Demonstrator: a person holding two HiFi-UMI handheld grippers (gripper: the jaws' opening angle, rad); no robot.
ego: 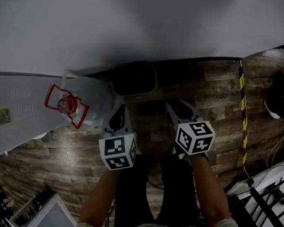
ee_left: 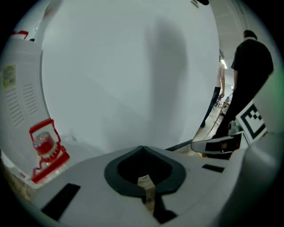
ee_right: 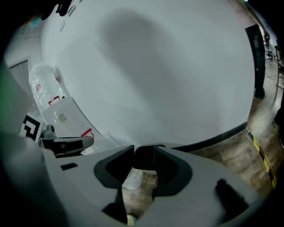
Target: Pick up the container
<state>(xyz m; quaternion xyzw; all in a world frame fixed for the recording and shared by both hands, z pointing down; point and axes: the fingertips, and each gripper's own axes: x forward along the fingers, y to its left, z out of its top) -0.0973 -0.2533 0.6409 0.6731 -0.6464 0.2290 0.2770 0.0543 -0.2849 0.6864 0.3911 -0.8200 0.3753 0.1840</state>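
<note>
Overhead only: forearms (ego: pixel 101 193) plus container (ego: pixel 90 96)

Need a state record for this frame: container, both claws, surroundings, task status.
container: clear jug, red cap, upright beside a white vented cabinet
left claw: shut, empty; the jug is off to its left, not between the jaws
right claw: open, only wood floor visible through the gap
surroundings: white wall ahead; person standing at the far right of the left gripper view
task status: jug not yet gripped
</note>
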